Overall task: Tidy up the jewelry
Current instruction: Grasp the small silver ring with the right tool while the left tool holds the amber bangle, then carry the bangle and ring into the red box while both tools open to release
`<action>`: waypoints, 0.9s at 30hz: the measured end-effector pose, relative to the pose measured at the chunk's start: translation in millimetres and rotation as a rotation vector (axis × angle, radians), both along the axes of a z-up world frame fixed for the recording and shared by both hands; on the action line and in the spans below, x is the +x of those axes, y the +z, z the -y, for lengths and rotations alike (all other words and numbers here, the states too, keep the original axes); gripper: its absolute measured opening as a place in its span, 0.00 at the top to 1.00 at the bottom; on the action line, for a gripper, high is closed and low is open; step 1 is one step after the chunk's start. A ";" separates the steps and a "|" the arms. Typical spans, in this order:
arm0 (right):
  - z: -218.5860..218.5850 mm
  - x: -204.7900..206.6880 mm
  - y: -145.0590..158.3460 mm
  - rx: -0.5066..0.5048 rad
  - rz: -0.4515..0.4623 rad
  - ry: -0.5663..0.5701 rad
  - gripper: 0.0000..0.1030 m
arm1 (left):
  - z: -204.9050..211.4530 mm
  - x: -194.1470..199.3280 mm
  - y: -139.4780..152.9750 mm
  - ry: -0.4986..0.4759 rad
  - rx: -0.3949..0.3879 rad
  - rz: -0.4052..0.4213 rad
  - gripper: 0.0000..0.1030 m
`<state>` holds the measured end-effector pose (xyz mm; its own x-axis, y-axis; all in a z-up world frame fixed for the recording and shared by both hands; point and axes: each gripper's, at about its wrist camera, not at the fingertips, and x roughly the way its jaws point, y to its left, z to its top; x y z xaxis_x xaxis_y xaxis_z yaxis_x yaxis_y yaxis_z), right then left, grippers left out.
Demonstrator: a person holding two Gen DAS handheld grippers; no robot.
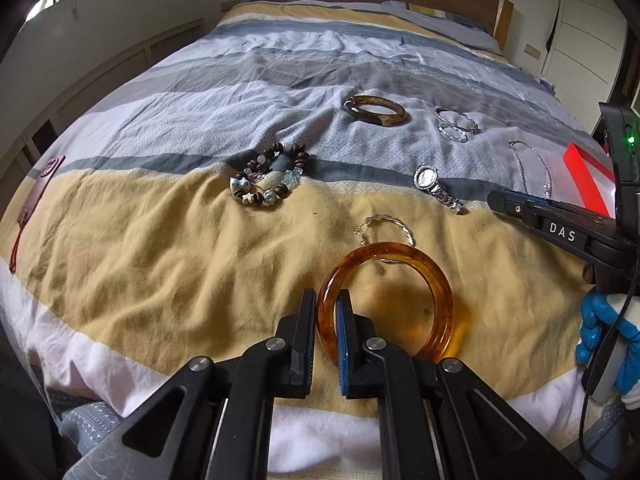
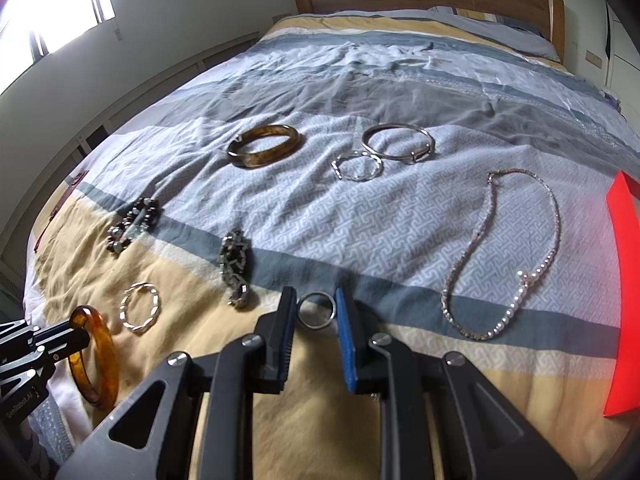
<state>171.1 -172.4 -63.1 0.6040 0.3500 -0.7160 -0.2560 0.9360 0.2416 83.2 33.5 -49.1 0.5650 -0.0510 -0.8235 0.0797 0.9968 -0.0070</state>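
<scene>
Gripping an amber bangle [image 1: 386,300] by its rim, the left gripper [image 1: 326,312] holds it just above the striped bedspread [image 1: 160,240]. The right gripper [image 2: 316,308] brackets a silver ring [image 2: 317,309] lying on the cover, jaws narrowed around it, contact unclear.

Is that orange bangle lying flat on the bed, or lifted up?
Lifted. The left gripper pinches the amber bangle's rim; the right wrist view shows it standing on edge.
</scene>
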 end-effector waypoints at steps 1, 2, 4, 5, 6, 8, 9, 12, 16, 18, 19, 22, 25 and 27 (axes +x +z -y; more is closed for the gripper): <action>0.5 -2.7 2.9 0.005 0.006 0.004 0.82 | 1.5 -1.2 2.2 -0.003 0.006 0.004 0.91; 1.6 -7.6 7.6 0.013 0.015 0.008 0.82 | 3.3 -3.0 4.8 -0.007 0.012 0.008 0.91; 3.7 -15.0 14.9 0.022 0.028 0.011 0.82 | 7.9 -6.5 11.0 -0.016 0.024 0.019 0.91; 5.8 -19.9 19.2 0.028 0.037 0.013 0.82 | 10.8 -8.3 14.7 -0.022 0.031 0.027 0.91; 9.7 -26.8 24.2 0.036 0.046 0.010 0.82 | 14.4 -9.9 18.9 -0.031 0.038 0.035 0.91; 16.2 -36.1 31.1 0.044 0.057 0.003 0.82 | 22.8 -12.1 26.8 -0.051 0.050 0.048 0.91; 22.2 -42.5 34.7 0.049 0.064 -0.005 0.82 | 29.1 -13.0 31.5 -0.066 0.062 0.057 0.91; 42.9 -57.3 43.6 0.054 0.083 -0.035 0.82 | 51.4 -14.4 45.8 -0.116 0.084 0.081 0.91; 91.4 -74.6 55.7 0.052 0.114 -0.113 0.82 | 98.5 -9.8 64.7 -0.217 0.075 0.106 0.91; 125.7 -82.4 60.9 0.033 0.127 -0.165 0.82 | 125.7 -5.4 71.6 -0.274 0.053 0.112 0.91; 137.8 -84.1 62.1 0.026 0.129 -0.182 0.82 | 143.2 -2.6 75.3 -0.306 0.040 0.115 0.91; 188.3 -90.4 63.1 -0.009 0.128 -0.257 0.82 | 197.1 9.2 79.8 -0.397 -0.009 0.104 0.91; 236.4 -92.7 59.5 -0.051 0.118 -0.319 0.82 | 252.7 23.8 76.0 -0.479 -0.055 0.075 0.91; 267.8 -91.4 53.0 -0.074 0.101 -0.355 0.82 | 289.8 35.9 68.1 -0.522 -0.069 0.048 0.91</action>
